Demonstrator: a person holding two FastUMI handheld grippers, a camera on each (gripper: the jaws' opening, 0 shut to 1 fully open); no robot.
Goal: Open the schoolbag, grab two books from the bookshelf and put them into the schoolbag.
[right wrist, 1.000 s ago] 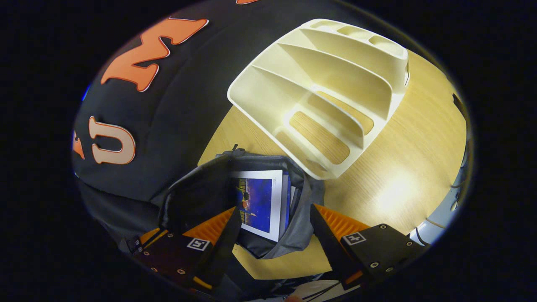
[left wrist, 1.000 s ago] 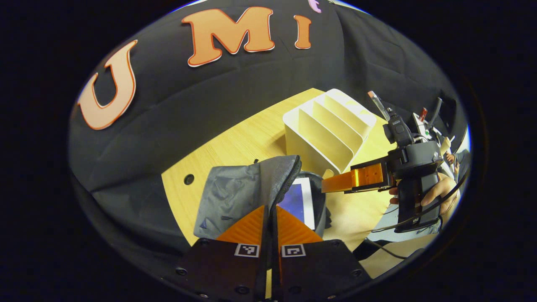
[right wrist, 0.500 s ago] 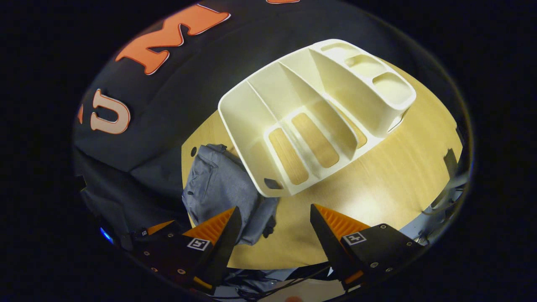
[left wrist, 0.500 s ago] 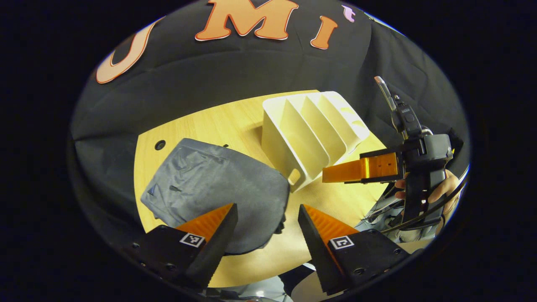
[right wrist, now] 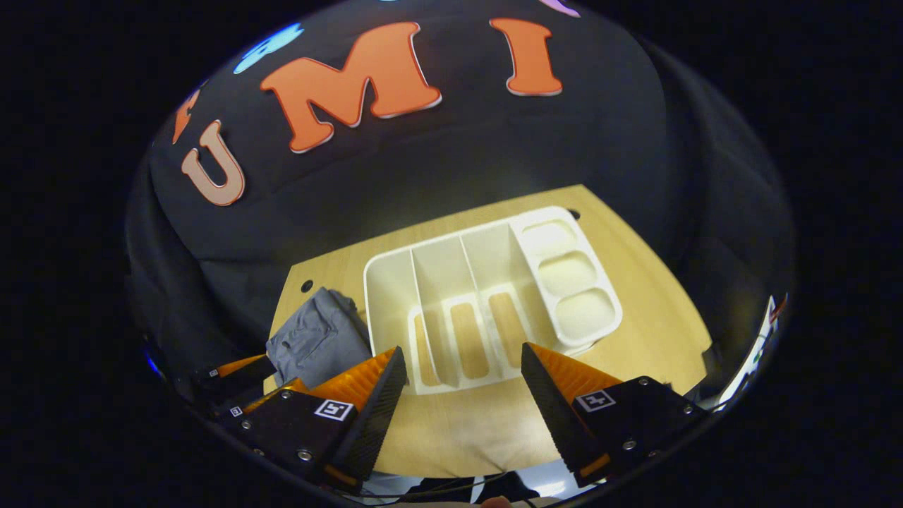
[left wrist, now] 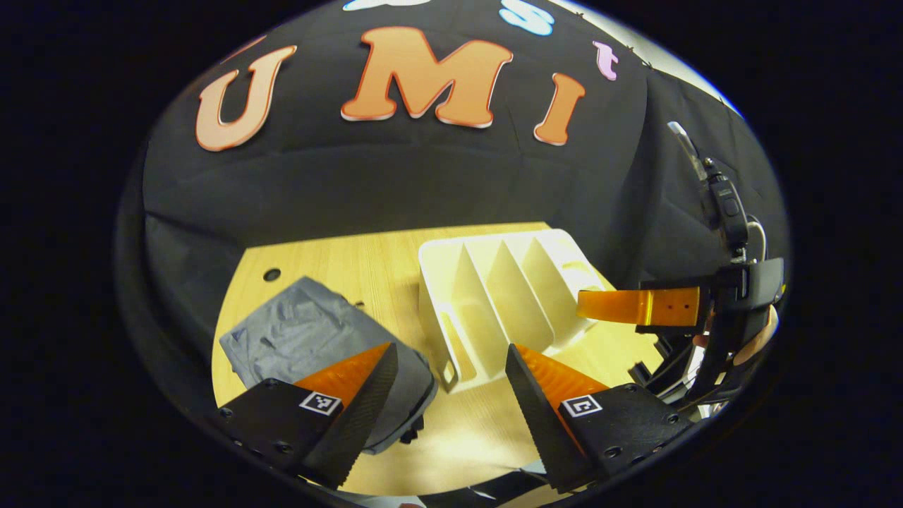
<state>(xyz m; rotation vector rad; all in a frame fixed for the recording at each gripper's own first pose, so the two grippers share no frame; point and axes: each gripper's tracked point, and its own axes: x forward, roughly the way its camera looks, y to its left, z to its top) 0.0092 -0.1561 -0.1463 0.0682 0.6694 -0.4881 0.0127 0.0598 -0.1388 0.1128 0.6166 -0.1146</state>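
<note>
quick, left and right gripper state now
left gripper: open, holding nothing
right gripper: open, holding nothing

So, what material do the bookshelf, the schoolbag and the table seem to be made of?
The bookshelf looks like moulded plastic: cream, smooth, matte, with rounded edges and thin dividers. The schoolbag seems to be woven fabric, perhaps nylon: grey and creased, lying limp. The table shows a pale wood grain with a soft sheen; whether solid wood or laminate, I cannot tell.
</note>
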